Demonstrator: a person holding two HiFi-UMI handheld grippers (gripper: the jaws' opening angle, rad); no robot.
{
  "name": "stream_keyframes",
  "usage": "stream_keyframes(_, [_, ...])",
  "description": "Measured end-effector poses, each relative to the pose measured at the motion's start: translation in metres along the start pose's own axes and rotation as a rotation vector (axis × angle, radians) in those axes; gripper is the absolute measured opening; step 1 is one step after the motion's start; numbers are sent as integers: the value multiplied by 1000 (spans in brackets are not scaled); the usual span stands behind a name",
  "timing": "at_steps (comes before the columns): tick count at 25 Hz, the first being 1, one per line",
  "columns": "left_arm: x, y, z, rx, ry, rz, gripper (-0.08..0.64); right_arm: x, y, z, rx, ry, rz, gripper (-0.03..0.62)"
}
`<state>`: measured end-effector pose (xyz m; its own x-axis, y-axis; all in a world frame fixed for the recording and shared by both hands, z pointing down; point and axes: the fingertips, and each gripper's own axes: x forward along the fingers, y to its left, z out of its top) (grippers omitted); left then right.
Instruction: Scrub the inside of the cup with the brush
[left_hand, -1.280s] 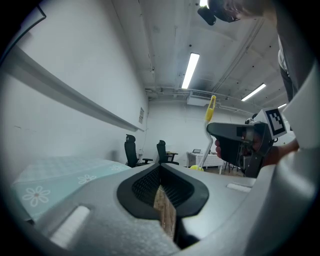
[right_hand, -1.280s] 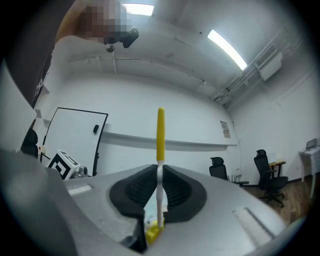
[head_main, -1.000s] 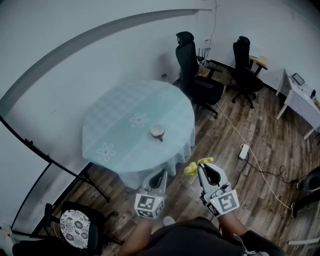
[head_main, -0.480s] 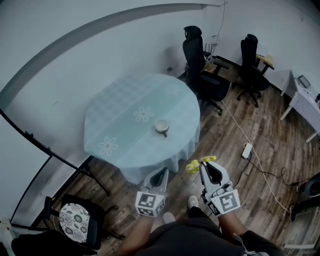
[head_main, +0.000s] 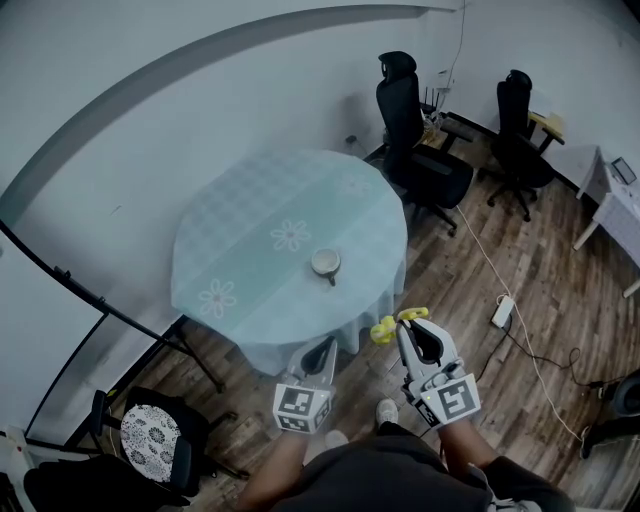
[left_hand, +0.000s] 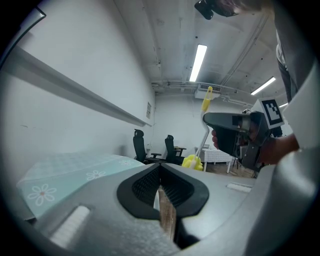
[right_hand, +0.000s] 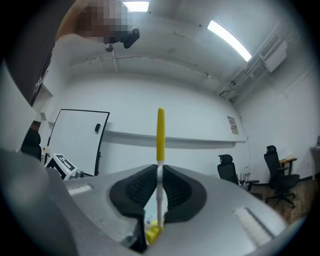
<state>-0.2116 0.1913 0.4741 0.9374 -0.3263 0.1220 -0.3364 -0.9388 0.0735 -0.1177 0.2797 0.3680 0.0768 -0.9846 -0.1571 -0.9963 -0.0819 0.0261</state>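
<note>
A white cup (head_main: 326, 264) stands on the round table (head_main: 240, 260) with the pale blue flowered cloth, near its right front. My right gripper (head_main: 412, 335) is shut on the brush (head_main: 383, 331), whose white stem with a yellow handle tip (right_hand: 160, 131) stands upright between the jaws and whose yellow head (left_hand: 192, 162) hangs below. My left gripper (head_main: 318, 355) is shut with nothing in it. Both grippers hover over the floor in front of the table edge, short of the cup.
Two black office chairs (head_main: 420, 160) stand behind the table at the right, with a white desk (head_main: 610, 185) further right. A power strip and cable (head_main: 503, 310) lie on the wooden floor. A chair with a patterned cushion (head_main: 148, 443) sits at the lower left, beside a black stand.
The table and cup have drifted slightly to the right and nearer in the head view as the person steps forward. Both grippers keep their hold and stay in front of the body.
</note>
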Motion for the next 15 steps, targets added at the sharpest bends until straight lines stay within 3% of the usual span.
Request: stream_keyframes(15, [93,2,-1,8,35,118,6,44,-96,-24,57,-7,103,35])
